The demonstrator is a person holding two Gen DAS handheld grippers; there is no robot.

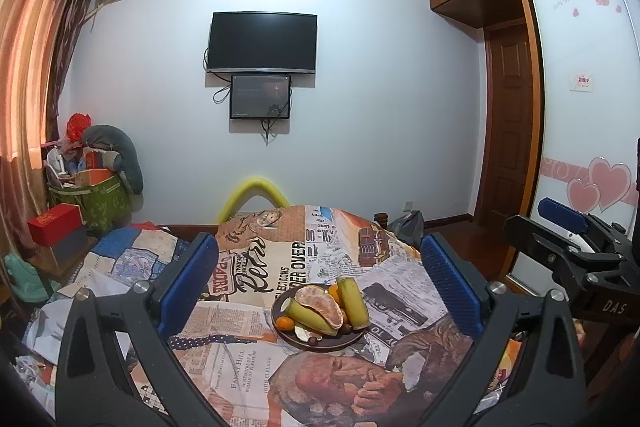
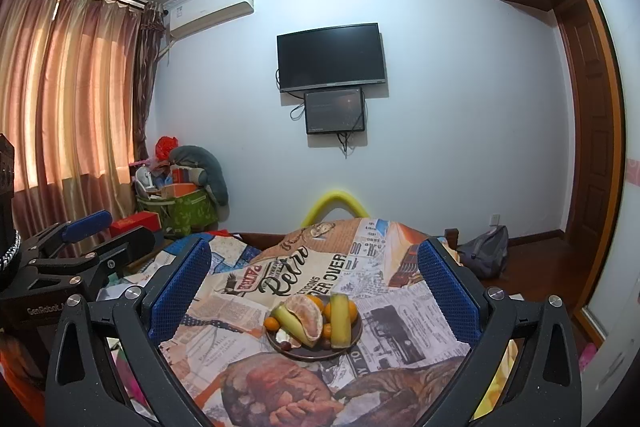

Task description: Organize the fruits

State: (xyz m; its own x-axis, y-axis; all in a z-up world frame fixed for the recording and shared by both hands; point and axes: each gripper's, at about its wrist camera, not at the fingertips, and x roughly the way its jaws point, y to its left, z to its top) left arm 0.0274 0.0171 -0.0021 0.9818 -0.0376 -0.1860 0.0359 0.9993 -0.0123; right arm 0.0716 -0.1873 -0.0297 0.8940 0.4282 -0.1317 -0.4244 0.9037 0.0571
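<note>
A dark round plate (image 1: 320, 343) (image 2: 314, 352) sits on a table covered with a newspaper-print cloth (image 1: 256, 359) (image 2: 404, 319). On it lie a peeled orange (image 1: 320, 305) (image 2: 306, 317), two banana pieces (image 1: 352, 301) (image 2: 341, 319), small oranges (image 1: 285, 323) (image 2: 272, 324) and dark round fruits (image 1: 347, 327). My left gripper (image 1: 320, 283) is open and empty, held back from the plate. My right gripper (image 2: 314, 287) is open and empty too, and also shows at the right of the left wrist view (image 1: 560, 223).
A patchwork-covered bed (image 1: 120, 259) lies left of the table. A yellow foam arch (image 1: 254, 193) stands behind it. Boxes and a green bag (image 1: 100, 203) pile up at the left wall. A grey backpack (image 2: 484, 251) sits on the wooden floor at right.
</note>
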